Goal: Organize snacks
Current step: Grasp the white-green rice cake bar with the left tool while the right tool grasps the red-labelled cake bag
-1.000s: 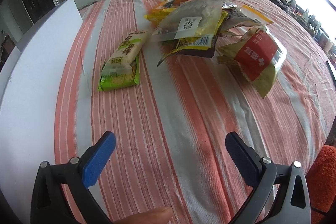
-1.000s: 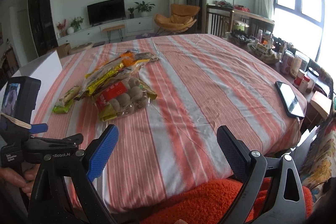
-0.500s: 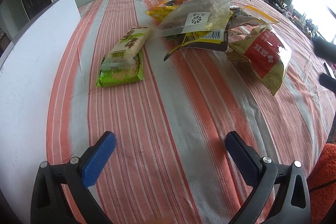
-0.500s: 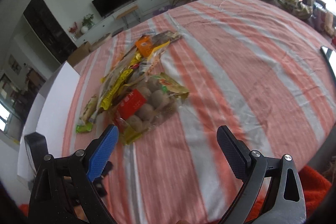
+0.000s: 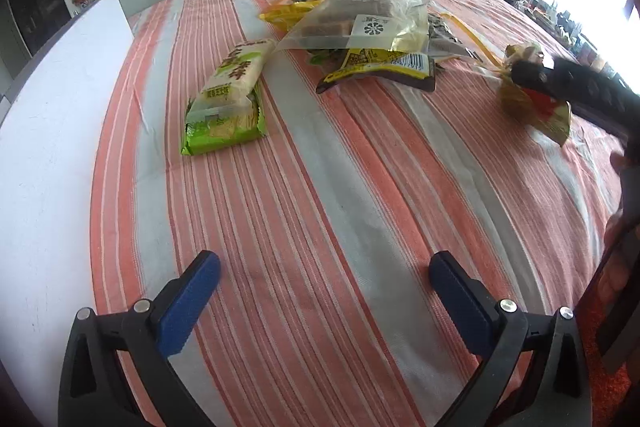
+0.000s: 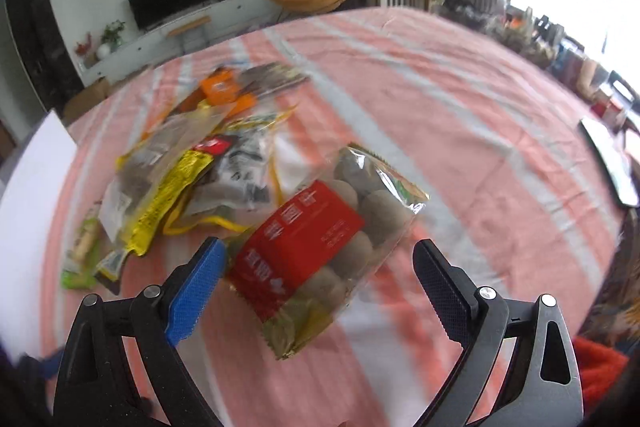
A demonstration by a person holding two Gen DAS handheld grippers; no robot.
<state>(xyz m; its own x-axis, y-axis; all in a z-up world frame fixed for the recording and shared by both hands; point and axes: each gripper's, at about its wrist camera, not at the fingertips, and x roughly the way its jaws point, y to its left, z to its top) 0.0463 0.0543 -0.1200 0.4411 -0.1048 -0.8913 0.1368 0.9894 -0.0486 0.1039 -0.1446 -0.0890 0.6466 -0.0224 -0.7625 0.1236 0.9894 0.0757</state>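
Observation:
A heap of snack packets (image 5: 360,23) lies on the striped tablecloth. A green cracker pack (image 5: 230,99) lies apart at its left. A red-labelled bag of brown balls (image 6: 324,243) lies at the heap's right, directly ahead of my right gripper (image 6: 320,279), which is open with its jaws spread on either side of the bag. In the left wrist view the right gripper reaches over that bag (image 5: 536,107) and hides most of it. My left gripper (image 5: 324,287) is open and empty, low over bare cloth, well short of the snacks.
A white board (image 5: 48,131) runs along the table's left side. A dark phone (image 6: 612,163) lies near the table's right edge. An orange-red cushion (image 6: 596,355) sits at the near right. Cluttered shelves stand beyond the table's far right.
My right gripper has swung forward and down from the table's near edge to the red-labelled bag, still open. The left gripper has drifted slightly closer to the snacks.

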